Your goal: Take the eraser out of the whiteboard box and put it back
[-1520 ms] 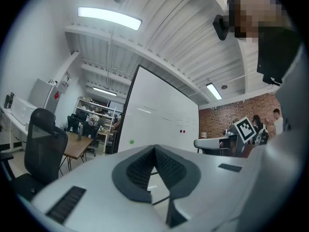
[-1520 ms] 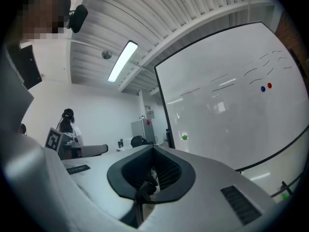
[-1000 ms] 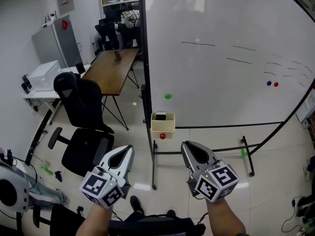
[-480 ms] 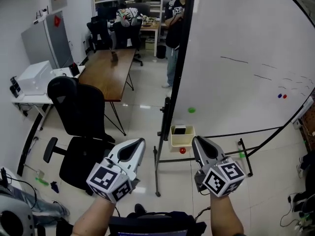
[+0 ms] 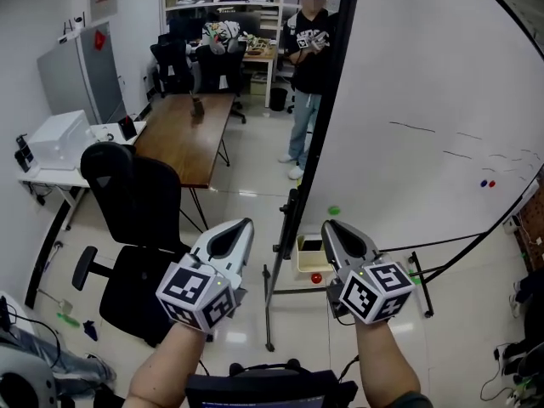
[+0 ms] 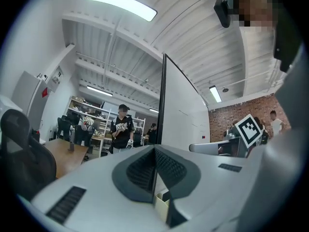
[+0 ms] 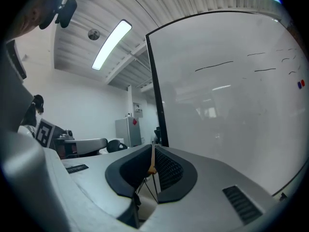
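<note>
A cream whiteboard box hangs on the lower left corner of the big whiteboard. A dark eraser lies inside the box. My left gripper is held level to the left of the box, jaws together and empty. My right gripper hovers just above and to the right of the box, also shut with nothing in it. In the left gripper view the box and the eraser show below the closed left gripper. The right gripper points along the whiteboard.
A person stands behind the board's left edge. A black office chair and a wooden table are to the left. The board's metal stand reaches the floor between my grippers. A red magnet and a green magnet sit near the box.
Both grippers have moved forward toward the board's lower left corner and the box now lies close under the right one. A person behind the board has come into view.
</note>
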Demonstrator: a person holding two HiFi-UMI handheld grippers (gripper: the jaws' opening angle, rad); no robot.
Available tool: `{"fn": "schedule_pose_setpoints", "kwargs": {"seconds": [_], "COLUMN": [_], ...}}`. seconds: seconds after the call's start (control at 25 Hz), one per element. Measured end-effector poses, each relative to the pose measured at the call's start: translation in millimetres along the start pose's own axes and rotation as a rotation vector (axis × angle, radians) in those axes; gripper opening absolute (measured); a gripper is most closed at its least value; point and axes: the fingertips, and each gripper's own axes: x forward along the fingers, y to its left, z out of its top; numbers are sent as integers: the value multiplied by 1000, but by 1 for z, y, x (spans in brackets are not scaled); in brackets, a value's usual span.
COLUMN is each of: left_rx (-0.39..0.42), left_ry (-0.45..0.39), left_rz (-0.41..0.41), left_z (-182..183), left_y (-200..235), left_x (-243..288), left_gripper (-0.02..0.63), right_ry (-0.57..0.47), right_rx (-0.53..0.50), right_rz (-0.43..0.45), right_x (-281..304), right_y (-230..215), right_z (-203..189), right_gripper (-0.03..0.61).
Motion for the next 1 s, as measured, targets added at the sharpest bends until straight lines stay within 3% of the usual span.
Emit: {"fn": "schedule_pose_setpoints", "kwargs": {"seconds": [0.28,0.36,0.52,1.0], "left_rx": [-3,-17,-29,-117], "left_ry": [-1,4,28,256], "left_rz": [35,53,96,212], "left_z": [-1,-8,-27,-168], "left_y": [1,6,20,62], "left_x": [26,33,49,93], "left_gripper": [12,12,12,12], "right_ry": [10,29,87,322], "right_rx": [-5,-3,3,-22], "right_rz": [-10,-14,-41,-243], "right_x": [15,22,38,78], "right_y": [-26,-32,-46,-111], "right_z": [1,-7,-37,-169], "right_gripper": [42,80,89,209]}}
